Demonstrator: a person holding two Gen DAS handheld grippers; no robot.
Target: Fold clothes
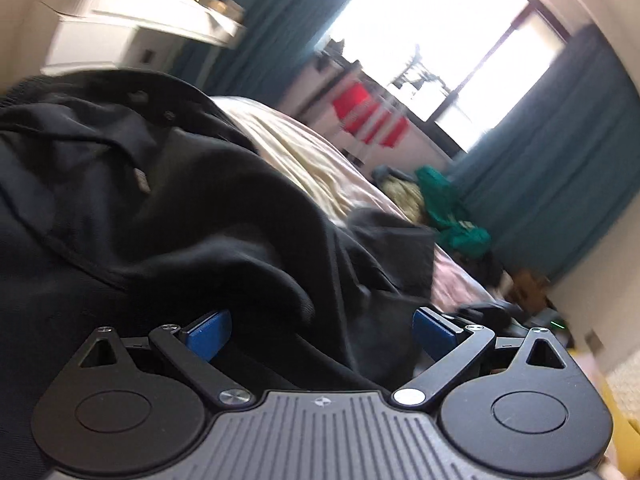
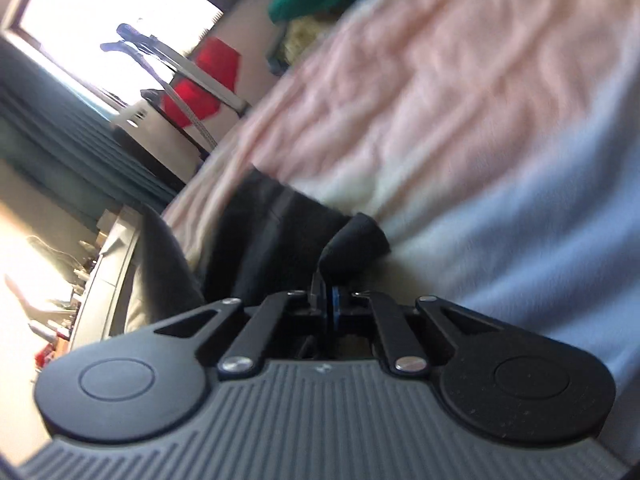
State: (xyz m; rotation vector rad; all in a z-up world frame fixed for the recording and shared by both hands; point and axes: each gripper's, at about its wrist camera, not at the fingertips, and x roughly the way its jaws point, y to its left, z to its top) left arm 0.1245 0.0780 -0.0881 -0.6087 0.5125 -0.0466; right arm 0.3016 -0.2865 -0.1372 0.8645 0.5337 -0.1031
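A black garment (image 1: 152,216) lies crumpled on the bed and fills the left and middle of the left wrist view. My left gripper (image 1: 322,330) is open, its blue pads (image 1: 210,334) spread wide with a fold of the black cloth lying between them. In the right wrist view, my right gripper (image 2: 325,300) is shut on an edge of the black garment (image 2: 280,236), which bunches just beyond the fingertips over the bedding.
The bed has a pink-and-cream blanket (image 2: 420,92) and a pale blue part (image 2: 540,248). A green garment (image 1: 448,208) lies at the far end of the bed. A red item on a rack (image 1: 368,116), teal curtains (image 1: 560,152), a bright window and a white desk (image 1: 132,28) stand beyond.
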